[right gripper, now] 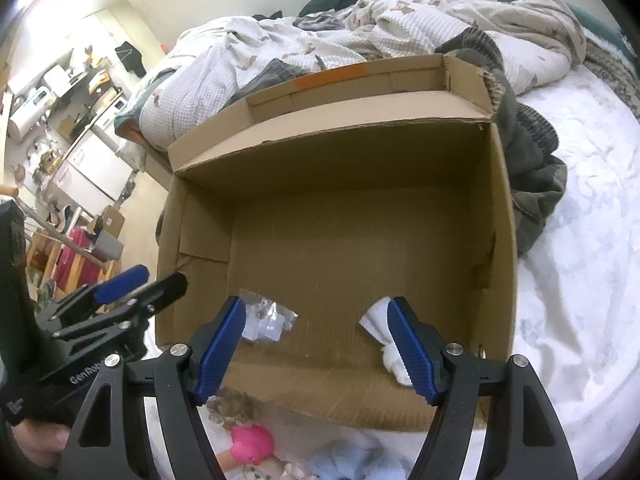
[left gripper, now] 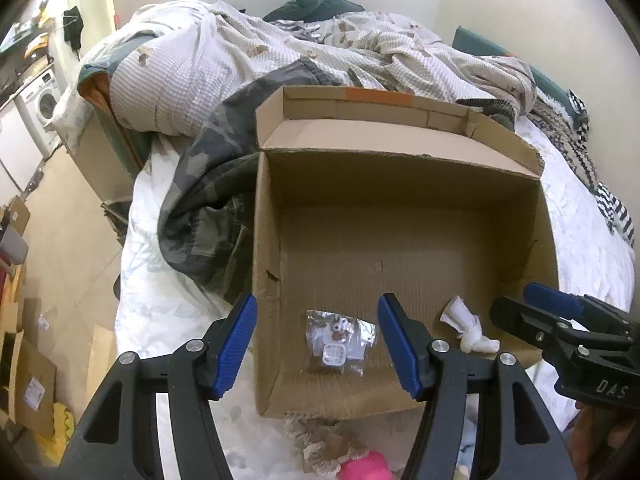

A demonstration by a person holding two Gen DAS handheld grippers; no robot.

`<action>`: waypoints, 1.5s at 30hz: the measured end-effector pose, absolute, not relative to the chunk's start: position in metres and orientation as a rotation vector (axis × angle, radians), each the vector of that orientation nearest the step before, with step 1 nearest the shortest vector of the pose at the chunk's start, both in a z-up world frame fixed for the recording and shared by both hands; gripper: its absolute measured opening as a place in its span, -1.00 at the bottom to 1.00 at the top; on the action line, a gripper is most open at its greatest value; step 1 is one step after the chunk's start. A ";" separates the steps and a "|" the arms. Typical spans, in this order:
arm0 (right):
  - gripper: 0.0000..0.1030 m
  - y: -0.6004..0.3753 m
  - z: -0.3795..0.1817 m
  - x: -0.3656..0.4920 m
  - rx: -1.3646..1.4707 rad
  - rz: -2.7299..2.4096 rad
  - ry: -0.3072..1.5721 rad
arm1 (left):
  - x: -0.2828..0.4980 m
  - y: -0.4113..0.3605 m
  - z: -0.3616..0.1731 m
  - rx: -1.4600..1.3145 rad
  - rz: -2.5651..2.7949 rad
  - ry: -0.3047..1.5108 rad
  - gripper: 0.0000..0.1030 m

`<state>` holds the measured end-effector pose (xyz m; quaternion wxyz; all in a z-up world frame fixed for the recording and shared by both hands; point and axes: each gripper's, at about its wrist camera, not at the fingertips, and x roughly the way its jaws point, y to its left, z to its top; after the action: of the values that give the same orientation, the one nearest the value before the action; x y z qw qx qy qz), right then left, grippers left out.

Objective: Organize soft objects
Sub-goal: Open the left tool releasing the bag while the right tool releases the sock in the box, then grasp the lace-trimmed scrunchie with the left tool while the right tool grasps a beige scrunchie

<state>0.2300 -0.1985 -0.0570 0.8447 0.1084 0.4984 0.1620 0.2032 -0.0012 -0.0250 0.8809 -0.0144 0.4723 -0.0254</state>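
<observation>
Hovering above the near edge of the open brown cardboard box (left gripper: 400, 248), the left hand-held gripper (left gripper: 316, 344) is held with its blue-padded jaws spread wide and nothing between them. The right hand-held gripper (right gripper: 316, 344) is held the same way, jaws parted and empty, just beside the left one over the same near edge. Both appear to be kept open and aimed down into the box so that either can be lowered to take or set down an item.

The box is set on the white-sheeted bed (right gripper: 580, 280), its far flap folded up against the rumpled striped duvet (left gripper: 192, 68), which seems to keep the mouth clear for loading. On the box floor, near its front wall, a crinkled clear plastic packet with small white parts (left gripper: 340, 340) and a crumpled white soft cloth piece (left gripper: 468, 328) are seen lying well apart.

Outside the box, just before its front wall, a bright pink plush toy (right gripper: 252, 444), a beige frilly fabric piece (left gripper: 320, 440) and a pale blue fluffy item (right gripper: 352, 464) are left on the bed. These are judged to be the soft things not yet gathered, so the task appears to be at an early stage.
</observation>
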 end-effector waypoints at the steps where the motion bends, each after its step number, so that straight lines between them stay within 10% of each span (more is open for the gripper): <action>1: 0.51 -0.200 -0.056 0.227 0.236 0.338 1.052 | 0.201 0.001 -0.022 -0.034 -0.054 0.984 0.15; 45: 0.75 -0.231 -0.069 0.135 0.249 0.251 1.139 | 0.124 0.054 -0.082 -0.187 -0.018 1.285 0.15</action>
<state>0.1348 -0.2312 -0.0689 0.8273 0.1172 0.5365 0.1181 0.1237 0.0536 -0.0818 0.7966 -0.0869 0.5982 -0.0082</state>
